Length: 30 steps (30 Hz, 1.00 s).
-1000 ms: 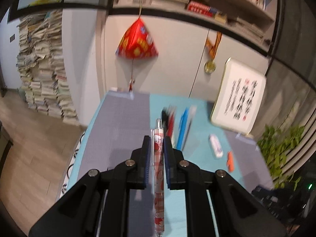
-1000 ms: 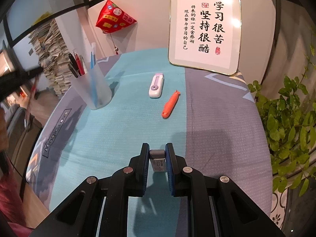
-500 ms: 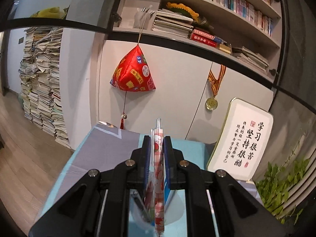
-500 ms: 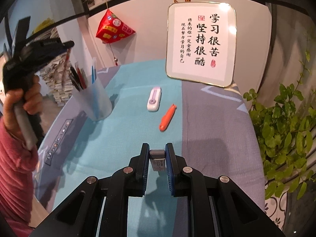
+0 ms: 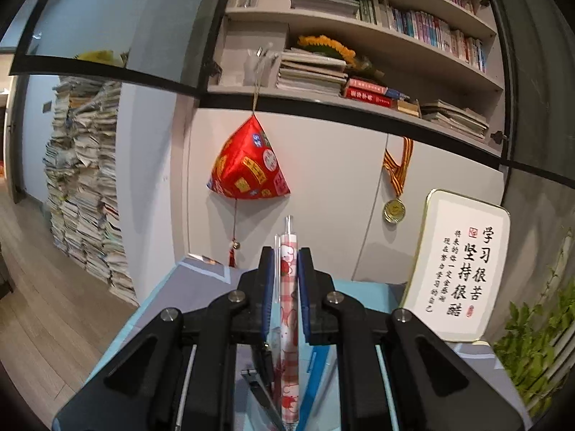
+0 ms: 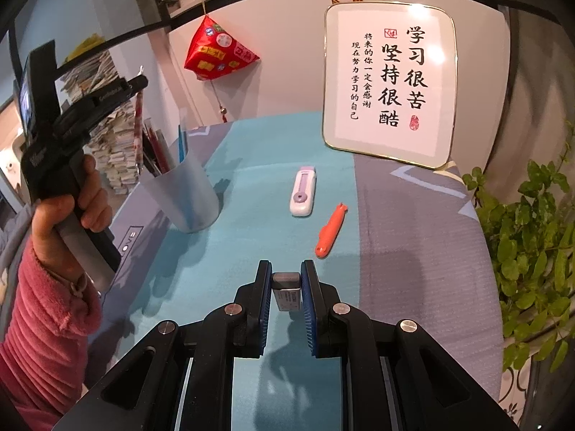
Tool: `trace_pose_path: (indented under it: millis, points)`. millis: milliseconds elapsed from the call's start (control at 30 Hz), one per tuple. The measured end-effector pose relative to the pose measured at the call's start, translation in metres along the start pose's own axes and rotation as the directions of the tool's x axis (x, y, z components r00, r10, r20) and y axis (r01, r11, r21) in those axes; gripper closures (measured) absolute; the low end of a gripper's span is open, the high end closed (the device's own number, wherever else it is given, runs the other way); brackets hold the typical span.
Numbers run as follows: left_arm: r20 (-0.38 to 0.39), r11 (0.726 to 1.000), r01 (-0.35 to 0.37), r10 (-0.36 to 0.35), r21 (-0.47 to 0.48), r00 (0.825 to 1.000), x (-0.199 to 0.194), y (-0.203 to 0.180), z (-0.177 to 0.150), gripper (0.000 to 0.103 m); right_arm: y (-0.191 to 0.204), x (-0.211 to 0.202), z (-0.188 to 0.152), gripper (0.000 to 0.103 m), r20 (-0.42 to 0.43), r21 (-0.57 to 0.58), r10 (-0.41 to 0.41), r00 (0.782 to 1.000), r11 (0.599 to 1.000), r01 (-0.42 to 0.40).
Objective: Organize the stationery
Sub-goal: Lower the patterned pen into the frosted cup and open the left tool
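Across the teal-and-grey cloth-covered worktop (image 6: pixel 251 237), the sorting looked partly done. At its left side stood a translucent pale-blue plastic pen cup (image 6: pixel 187 194), already holding several pens, among them red, dark and blue ones. Directly above that cup hung a pink-and-white patterned click pen with red cartoon figures (image 5: pixel 287 287), pointing tip-down with its tip level with the pens in the cup and clenched between the blue pads of the left claw (image 5: pixel 284 280); in the left wrist view the cup's contents showed below, behind the claw's arms. A hand (image 6: pixel 68 212) in a pink sleeve held that tool up beside the cup. I judged the pen to be about to go in but not yet let go.

Nearer the front of the worktop, the right claw (image 6: pixel 285 289) was clamped on a small white-and-grey rectangular eraser-like block (image 6: pixel 286 292), hovering low over the cloth; its exact nature was hard to tell.

Still loose on the cloth lay a white-and-lilac flat oblong item, perhaps a correction tape or cutter (image 6: pixel 303 190), and just beside it, apart, an orange carrot-shaped piece (image 6: pixel 330 231). So by my reckoning two items were in hand and two remained to be collected.

Behind everything leaned a gold-rimmed white calligraphy plaque (image 6: pixel 390 82), with a leafy green plant (image 6: pixel 532 237) at the right.
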<state>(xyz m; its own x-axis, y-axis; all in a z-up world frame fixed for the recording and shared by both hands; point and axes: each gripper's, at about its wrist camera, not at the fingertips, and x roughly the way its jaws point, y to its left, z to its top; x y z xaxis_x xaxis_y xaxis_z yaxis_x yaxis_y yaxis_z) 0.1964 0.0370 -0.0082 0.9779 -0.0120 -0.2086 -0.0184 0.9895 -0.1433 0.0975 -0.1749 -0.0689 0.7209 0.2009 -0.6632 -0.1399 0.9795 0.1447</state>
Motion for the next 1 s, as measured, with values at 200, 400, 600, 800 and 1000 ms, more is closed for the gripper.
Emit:
trace_pose_path:
  millis: [200, 400, 600, 800, 1000]
  points:
    - [0.014, 1.000, -0.012, 0.012, -0.006, 1.000, 0.003, 0.005, -0.008, 0.092, 0.001, 0.000, 0.000, 0.086, 0.000, -0.002, -0.004, 1.000, 1.000, 0.004]
    - [-0.007, 1.000, 0.007, -0.007, -0.020, 1.000, -0.001, 0.009, -0.016, 0.092, 0.002, -0.001, 0.000, 0.086, 0.000, -0.004, -0.005, 1.000, 1.000, 0.005]
    - [-0.037, 1.000, 0.018, -0.019, -0.016, 0.999, -0.010, 0.014, -0.018, 0.092, 0.006, -0.003, 0.002, 0.086, 0.004, -0.011, -0.002, 1.000, 1.000, 0.002]
    - [-0.061, 1.000, 0.030, -0.030, -0.003, 0.998, -0.020, 0.019, -0.023, 0.091, 0.017, -0.002, 0.007, 0.086, 0.003, -0.027, 0.015, 1.000, 1.000, -0.015]
    - [-0.089, 0.999, 0.048, -0.049, -0.017, 0.995, -0.025, 0.028, -0.026, 0.090, 0.034, -0.003, 0.019, 0.086, 0.016, -0.051, 0.032, 0.999, 0.998, -0.031]
